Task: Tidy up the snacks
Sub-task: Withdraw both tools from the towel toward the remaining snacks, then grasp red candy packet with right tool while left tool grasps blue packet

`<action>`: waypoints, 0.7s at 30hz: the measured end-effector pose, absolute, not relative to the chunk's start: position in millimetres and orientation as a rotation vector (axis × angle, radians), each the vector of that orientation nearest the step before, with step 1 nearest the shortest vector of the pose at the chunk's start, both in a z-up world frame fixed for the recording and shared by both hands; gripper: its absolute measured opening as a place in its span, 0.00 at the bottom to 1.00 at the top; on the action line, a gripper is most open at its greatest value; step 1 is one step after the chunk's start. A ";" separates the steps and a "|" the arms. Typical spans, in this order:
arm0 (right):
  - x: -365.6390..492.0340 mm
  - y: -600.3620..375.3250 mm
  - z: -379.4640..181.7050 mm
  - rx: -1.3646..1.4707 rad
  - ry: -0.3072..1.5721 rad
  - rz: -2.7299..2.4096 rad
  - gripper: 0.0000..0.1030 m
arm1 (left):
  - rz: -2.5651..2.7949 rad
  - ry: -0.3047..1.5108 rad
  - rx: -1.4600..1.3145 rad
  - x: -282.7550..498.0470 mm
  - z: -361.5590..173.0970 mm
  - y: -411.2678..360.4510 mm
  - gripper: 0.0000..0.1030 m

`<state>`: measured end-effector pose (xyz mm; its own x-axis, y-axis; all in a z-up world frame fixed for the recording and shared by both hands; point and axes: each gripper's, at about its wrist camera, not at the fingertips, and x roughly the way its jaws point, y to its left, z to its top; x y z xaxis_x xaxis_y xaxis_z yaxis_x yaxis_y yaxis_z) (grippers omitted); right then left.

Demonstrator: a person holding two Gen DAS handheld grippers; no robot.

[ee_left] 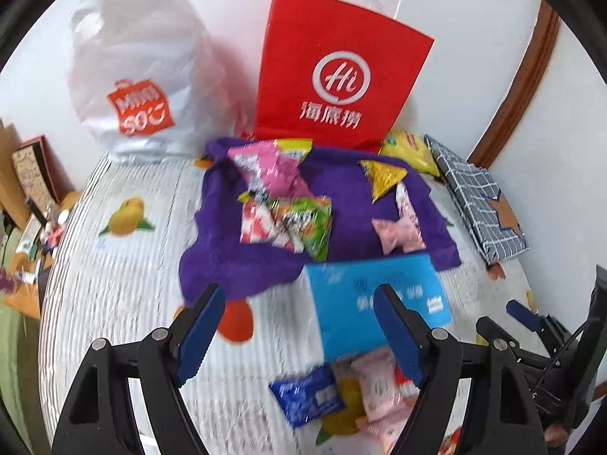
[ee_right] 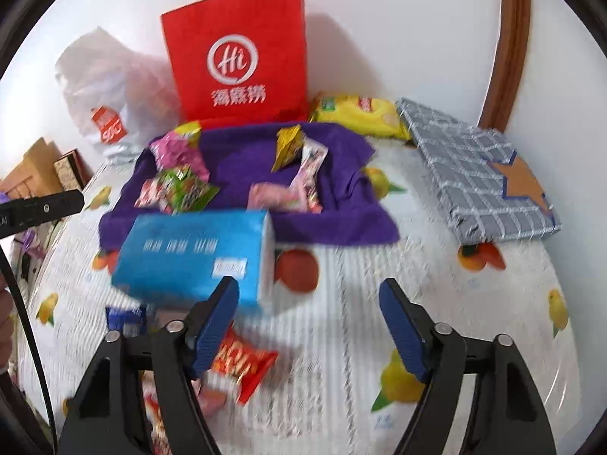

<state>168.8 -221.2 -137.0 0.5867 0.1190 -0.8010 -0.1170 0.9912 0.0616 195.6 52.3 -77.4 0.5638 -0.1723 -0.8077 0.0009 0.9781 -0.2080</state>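
Several snack packets lie on a purple cloth (ee_left: 265,265) (ee_right: 242,159): a pink one (ee_left: 273,170), a green one (ee_left: 307,223) (ee_right: 186,189), a gold one (ee_left: 383,178) (ee_right: 288,144) and pale pink ones (ee_left: 402,227) (ee_right: 280,197). A blue box (ee_left: 375,299) (ee_right: 189,258) stands in front of the cloth. More packets lie nearer: a blue one (ee_left: 307,394), pink ones (ee_left: 379,390) and a red one (ee_right: 242,364). My left gripper (ee_left: 299,326) is open and empty above the table. My right gripper (ee_right: 309,322) is open and empty, right of the blue box.
A red paper bag (ee_left: 337,72) (ee_right: 239,57) and a white plastic bag (ee_left: 136,76) (ee_right: 110,87) stand against the wall. A yellow chip bag (ee_right: 356,113) and a grey checked box (ee_left: 478,201) (ee_right: 481,174) lie at the right. The fruit-print tablecloth (ee_left: 125,284) covers the table.
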 end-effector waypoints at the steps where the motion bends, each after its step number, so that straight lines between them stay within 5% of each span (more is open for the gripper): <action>1: 165.0 -220.6 -139.6 0.008 0.939 0.147 0.70 | -0.101 0.966 -0.198 191.3 -77.7 54.4 0.75; 21: 156.5 -173.9 -190.6 -0.219 1.039 0.361 0.63 | -0.094 1.003 -0.194 172.7 -95.4 73.3 0.77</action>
<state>156.5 -173.9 -190.6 0.4559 0.1875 -0.8700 -0.3921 0.9199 -0.0073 172.7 73.3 -95.4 0.5355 -0.1673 -0.8278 -0.0112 0.9787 -0.2051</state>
